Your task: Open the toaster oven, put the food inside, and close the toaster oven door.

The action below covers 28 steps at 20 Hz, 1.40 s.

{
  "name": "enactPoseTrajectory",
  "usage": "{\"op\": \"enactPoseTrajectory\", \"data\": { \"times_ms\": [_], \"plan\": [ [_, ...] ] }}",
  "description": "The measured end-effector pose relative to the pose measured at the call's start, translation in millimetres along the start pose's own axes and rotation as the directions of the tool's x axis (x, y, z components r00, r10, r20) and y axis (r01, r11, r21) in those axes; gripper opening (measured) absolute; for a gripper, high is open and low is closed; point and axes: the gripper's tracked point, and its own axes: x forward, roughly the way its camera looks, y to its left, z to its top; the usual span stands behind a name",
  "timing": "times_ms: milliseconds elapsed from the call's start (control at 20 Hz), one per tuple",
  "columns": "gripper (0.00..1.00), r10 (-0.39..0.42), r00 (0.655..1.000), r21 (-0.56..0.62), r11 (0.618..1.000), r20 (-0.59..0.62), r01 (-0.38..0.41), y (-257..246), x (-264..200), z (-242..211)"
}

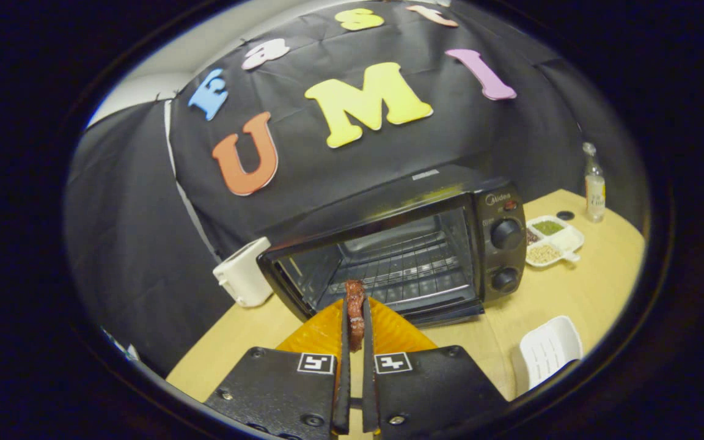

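Already the toaster oven (401, 244) is standing open near the back edge of the worktop (572, 293), its rack bare, so the first step looks done. The gripper (355, 324) is pinching a dark reddish piece of food (355, 299) between its fingers, holding it above an orange plate (388, 333) just in front of the oven mouth. Placing the food on the rack and closing the door are still waiting.
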Motion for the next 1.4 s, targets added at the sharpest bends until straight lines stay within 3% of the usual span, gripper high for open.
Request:
{"op": "enactPoseTrajectory", "data": {
  "times_ms": [150, 350, 450, 650, 900, 1000, 1100, 1300, 1400],
  "plan": [
    [0.11, 0.032, 0.999, 0.204, 0.978, 0.038, -0.039, -4, 31, 9],
    [0.11, 0.009, 0.997, 0.425, 0.904, 0.072, -0.039, -28, 74, 23],
    [0.11, 0.0, 0.998, 0.474, 0.88, 0.067, -0.032, -42, 91, 18],
    [0.11, 0.0, 0.998, 0.469, 0.883, 0.058, -0.027, -47, 102, 9],
    [0.14, -0.035, 0.999, 0.356, 0.934, 0.038, 0.019, -57, 104, 6],
    [0.18, -0.124, 0.992, 0.238, 0.964, 0.004, 0.119, -69, 103, 4],
    [0.31, -0.208, 0.978, 0.128, 0.97, 0.003, 0.206, -77, 99, 8],
    [0.8, -0.27, 0.96, -0.078, 0.958, 0.075, 0.275, -78, 78, 23],
    [0.82, -0.264, 0.958, -0.153, 0.948, 0.107, 0.279, -68, 61, 26]
  ]
}}
